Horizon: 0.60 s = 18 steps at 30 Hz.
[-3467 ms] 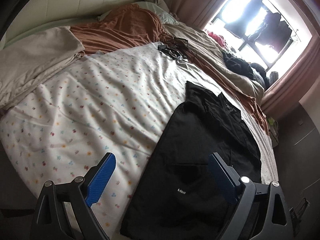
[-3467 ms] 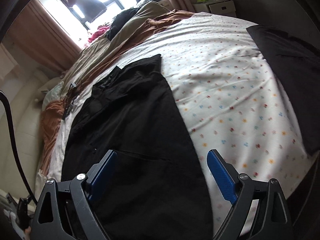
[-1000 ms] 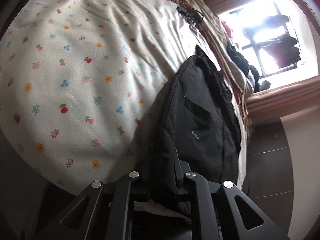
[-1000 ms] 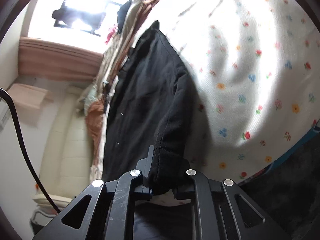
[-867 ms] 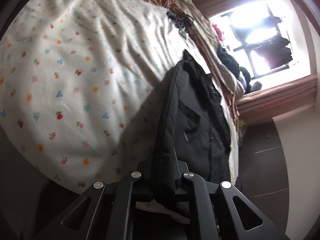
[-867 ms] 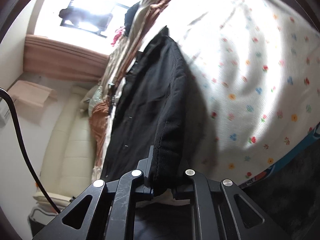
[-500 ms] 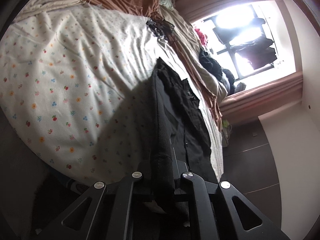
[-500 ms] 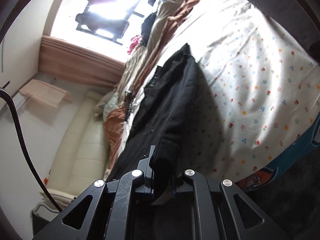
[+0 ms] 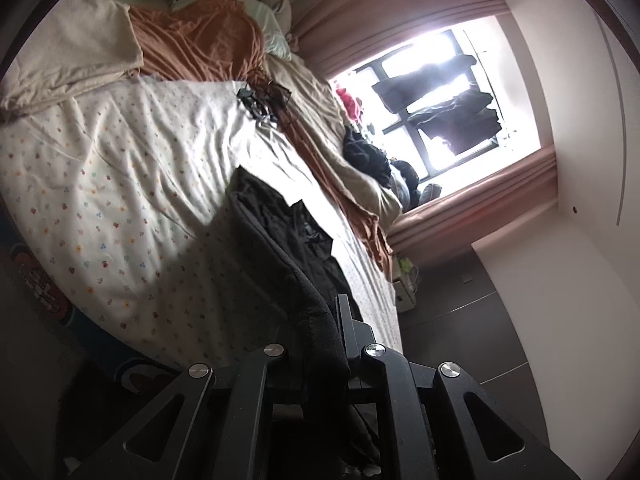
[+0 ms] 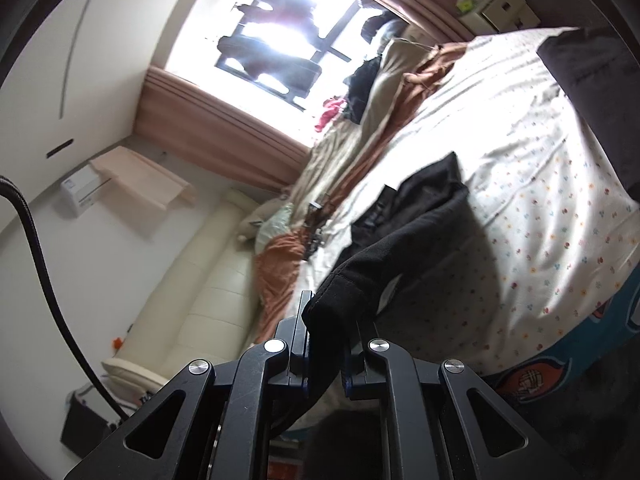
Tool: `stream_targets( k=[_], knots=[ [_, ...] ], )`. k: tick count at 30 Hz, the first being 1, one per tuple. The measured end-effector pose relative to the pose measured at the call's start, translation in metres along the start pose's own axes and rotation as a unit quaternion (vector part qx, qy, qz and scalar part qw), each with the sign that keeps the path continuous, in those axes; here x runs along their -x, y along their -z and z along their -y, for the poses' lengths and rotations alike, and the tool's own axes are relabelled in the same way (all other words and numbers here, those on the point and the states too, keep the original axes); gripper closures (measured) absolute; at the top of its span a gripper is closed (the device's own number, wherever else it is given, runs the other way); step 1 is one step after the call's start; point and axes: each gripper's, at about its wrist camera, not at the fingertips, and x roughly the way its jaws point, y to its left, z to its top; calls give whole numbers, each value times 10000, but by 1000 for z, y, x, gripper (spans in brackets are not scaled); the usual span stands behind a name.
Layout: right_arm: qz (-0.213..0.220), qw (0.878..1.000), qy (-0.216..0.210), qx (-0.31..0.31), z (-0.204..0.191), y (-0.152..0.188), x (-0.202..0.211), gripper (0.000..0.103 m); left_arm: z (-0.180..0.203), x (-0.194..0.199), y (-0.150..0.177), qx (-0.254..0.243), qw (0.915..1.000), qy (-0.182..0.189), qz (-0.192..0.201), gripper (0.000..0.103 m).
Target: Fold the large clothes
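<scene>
Left gripper [image 9: 324,354] clamped tight on a thick edge of the black garment [image 9: 280,236], lifted clear of the floral bedsheet [image 9: 120,184]. Right gripper [image 10: 326,350] likewise pinched closed on another edge of the same garment [image 10: 420,216], fabric bunched between the fingers. Far end of the garment resting on the sheet, near end raised and stretched back toward both grippers. Rumpled orange blanket [image 9: 200,44] beyond, bright window [image 10: 280,32] behind.
</scene>
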Motion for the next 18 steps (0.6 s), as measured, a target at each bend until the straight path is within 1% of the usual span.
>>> stream_targets(
  k=[4,7,10,14,18],
  knots=[
    [139,9997,-186,91,-18,0,17,91,14,24,2,-80,9997,169,146,93],
    [214,9990,-335,193,-32,-2,27,91,23,42,2,-82,9989,376,254,93],
    [292,9980,-466,300,-44,-6,33,91,31,56,-1,-139,9981,434,414,93],
    [294,9977,-495,369,-50,-11,29,91,33,59,-4,-152,9975,445,527,93],
    [292,9979,-457,354,-47,-16,16,91,30,47,-12,-166,9978,344,543,93]
  ],
)
